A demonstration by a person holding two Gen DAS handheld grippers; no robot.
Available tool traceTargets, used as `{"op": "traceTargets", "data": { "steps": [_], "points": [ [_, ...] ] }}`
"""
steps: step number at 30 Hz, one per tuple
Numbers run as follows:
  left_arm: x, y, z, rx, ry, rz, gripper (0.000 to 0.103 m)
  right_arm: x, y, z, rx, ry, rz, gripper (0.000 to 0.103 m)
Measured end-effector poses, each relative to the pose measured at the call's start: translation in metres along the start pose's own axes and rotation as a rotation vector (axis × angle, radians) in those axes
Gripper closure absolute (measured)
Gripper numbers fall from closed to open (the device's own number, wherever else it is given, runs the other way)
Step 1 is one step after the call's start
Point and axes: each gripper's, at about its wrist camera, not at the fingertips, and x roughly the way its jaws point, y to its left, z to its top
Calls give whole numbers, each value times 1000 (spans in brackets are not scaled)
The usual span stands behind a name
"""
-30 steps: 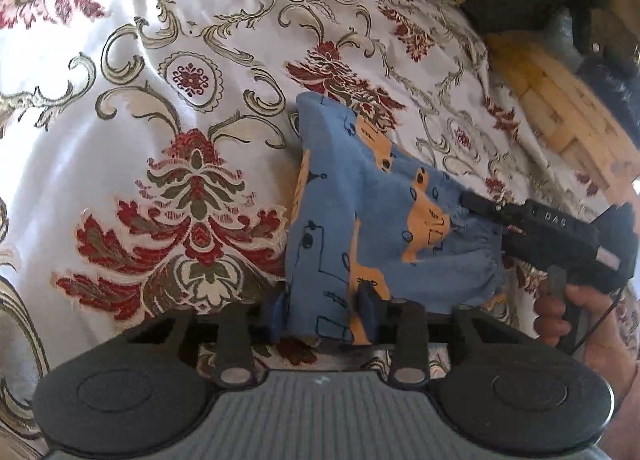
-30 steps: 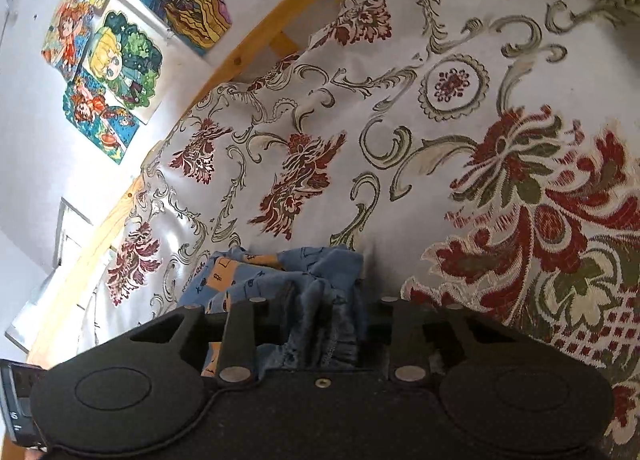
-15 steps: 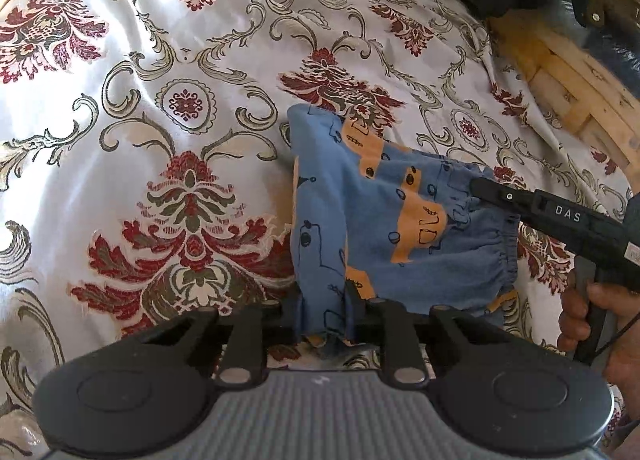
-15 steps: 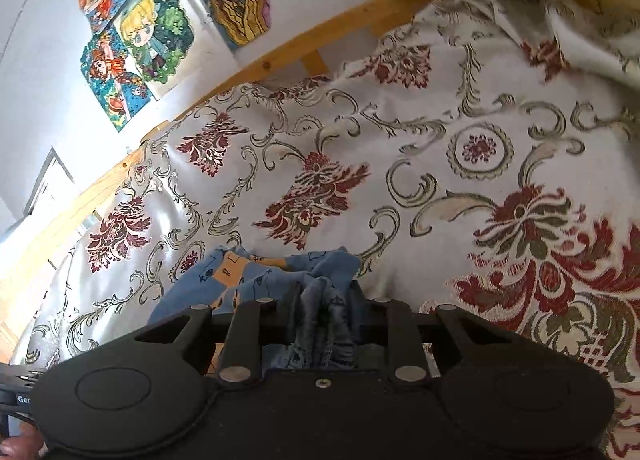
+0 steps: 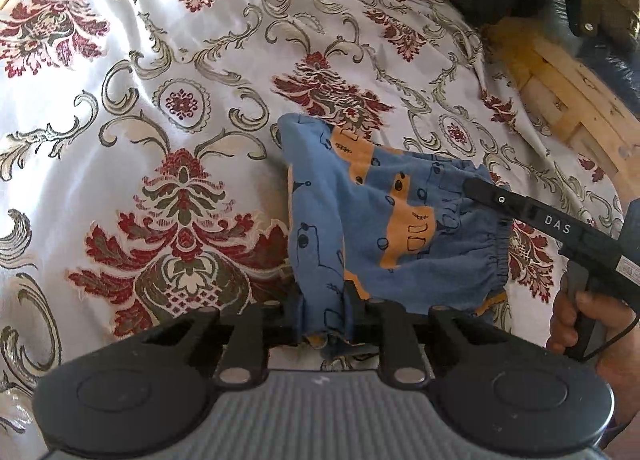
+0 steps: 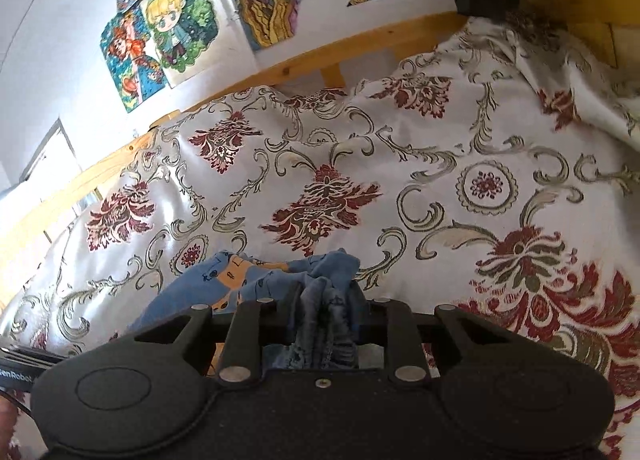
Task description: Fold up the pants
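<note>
Both tongs (image 5: 324,308) (image 6: 326,306) pinch the pants (image 5: 384,228) over the bedspread (image 5: 160,100)

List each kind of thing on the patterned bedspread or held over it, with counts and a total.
Pants: 1
Grippers, left gripper and right gripper, each shut on the pants: 2
Hands in view: 1
Total: 4

Both cameras sit low and close over the bed (image 5: 120,60) — the left wrist view faces its far right corner, the right wrist view the wall-side edge and posters (image 6: 180,28). They share the pants (image 5: 380,220) and the patterned bedspread around them.
</note>
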Motion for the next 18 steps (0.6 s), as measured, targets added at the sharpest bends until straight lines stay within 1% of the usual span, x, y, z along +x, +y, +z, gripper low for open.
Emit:
{"op": "traceTargets", "data": {
  "steps": [5, 11, 13, 15, 18],
  "points": [
    [-10, -7, 0, 37, -61, -13, 84, -11, 11, 3, -79, -38, -23, 79],
    [-14, -16, 7, 71, -123, -65, 85, -26, 25, 18, -205, -105, -76, 80],
    [-14, -19, 16, 87, -141, -77, 85, -25, 27, 32, -237, -113, -83, 80],
    [-12, -22, 32, 101, -167, -83, 85, -19, 28, 50, -283, -120, -85, 80],
    [-8, -22, 63, 78, -219, -92, 85, 1, 26, 91, -342, -127, -74, 80]
  ]
}}
